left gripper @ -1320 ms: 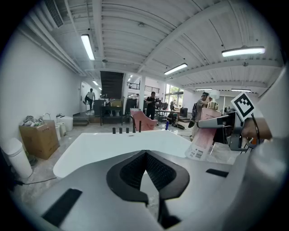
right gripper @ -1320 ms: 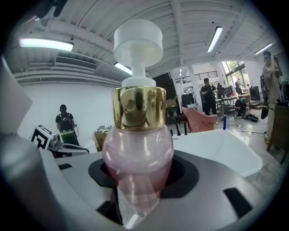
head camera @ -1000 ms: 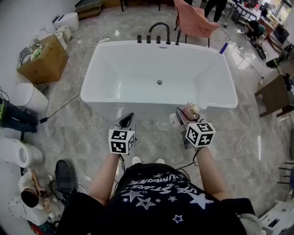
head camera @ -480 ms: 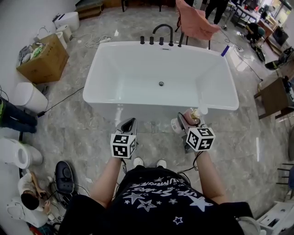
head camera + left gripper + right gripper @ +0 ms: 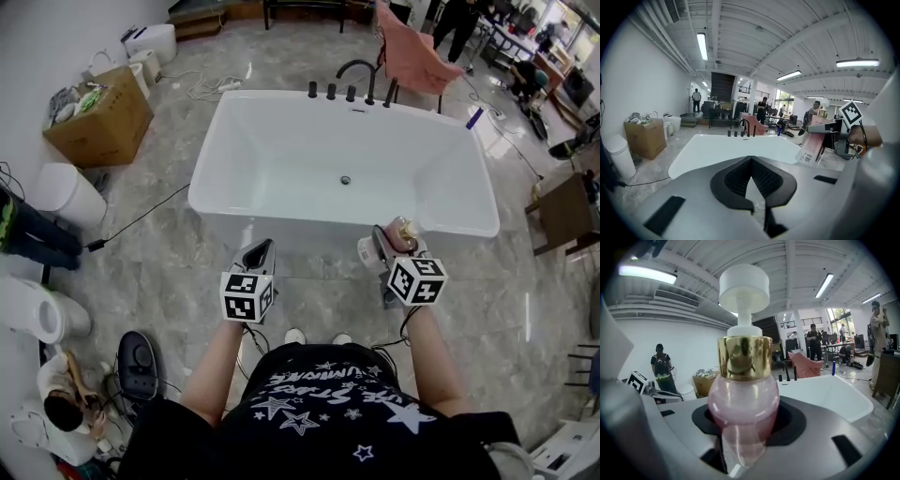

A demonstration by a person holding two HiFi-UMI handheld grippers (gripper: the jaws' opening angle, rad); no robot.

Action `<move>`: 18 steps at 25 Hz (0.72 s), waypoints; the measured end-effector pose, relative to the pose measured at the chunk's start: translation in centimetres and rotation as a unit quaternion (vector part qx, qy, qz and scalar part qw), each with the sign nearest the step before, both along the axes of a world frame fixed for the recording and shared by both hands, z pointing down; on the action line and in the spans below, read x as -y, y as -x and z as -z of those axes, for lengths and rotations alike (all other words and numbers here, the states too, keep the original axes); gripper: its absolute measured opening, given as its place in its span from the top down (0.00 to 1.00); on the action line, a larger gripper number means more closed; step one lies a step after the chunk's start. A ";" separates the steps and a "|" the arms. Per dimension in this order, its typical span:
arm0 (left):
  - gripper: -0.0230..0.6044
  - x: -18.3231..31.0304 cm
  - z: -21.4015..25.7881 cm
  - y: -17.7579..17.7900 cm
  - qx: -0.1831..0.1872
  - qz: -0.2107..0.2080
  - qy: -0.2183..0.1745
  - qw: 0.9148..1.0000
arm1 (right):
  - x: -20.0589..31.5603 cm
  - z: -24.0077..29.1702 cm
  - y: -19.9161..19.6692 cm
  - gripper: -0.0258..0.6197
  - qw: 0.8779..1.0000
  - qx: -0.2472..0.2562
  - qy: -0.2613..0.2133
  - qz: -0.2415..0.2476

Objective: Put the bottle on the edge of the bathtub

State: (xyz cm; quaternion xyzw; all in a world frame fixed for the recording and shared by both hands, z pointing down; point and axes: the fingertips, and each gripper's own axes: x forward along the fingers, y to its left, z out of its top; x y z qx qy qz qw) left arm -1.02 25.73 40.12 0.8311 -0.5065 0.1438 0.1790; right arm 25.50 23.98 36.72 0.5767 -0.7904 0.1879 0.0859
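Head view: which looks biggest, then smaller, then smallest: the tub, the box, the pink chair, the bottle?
1. The tub, by far.
2. The box and the pink chair look about alike, and the chair is farther away, so no ranking.
3. The bottle, smallest, though nearest the camera.

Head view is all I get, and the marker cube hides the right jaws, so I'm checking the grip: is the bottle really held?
Observer: Yes. In the right gripper view the right gripper is clamped on the pink bottle, with a jaw on each side.
Operator: Where on the bottle?
Observer: On the rounded lower body, below the gold collar. The white pump top stands clear above the jaws.
Operator: And the left one?
Observer: The left gripper is empty, with its jaws together at the tips.
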 end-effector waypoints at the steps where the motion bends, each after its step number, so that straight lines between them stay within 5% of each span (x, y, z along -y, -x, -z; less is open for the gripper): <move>1: 0.94 0.1 0.1 0.5 0.000 -0.004 -0.001 1.000 | 0.3 0.2 0.6 0.62 1.000 0.000 -0.003 0.000; 7: 0.94 1.0 -0.7 2.8 0.004 -0.017 0.005 1.000 | 1.5 -0.2 3.1 0.62 1.000 0.006 -0.003 -0.006; 18: 0.94 5.8 -1.1 7.8 -0.003 0.030 0.007 1.000 | 8.3 -1.8 8.3 0.62 0.999 0.006 0.012 0.036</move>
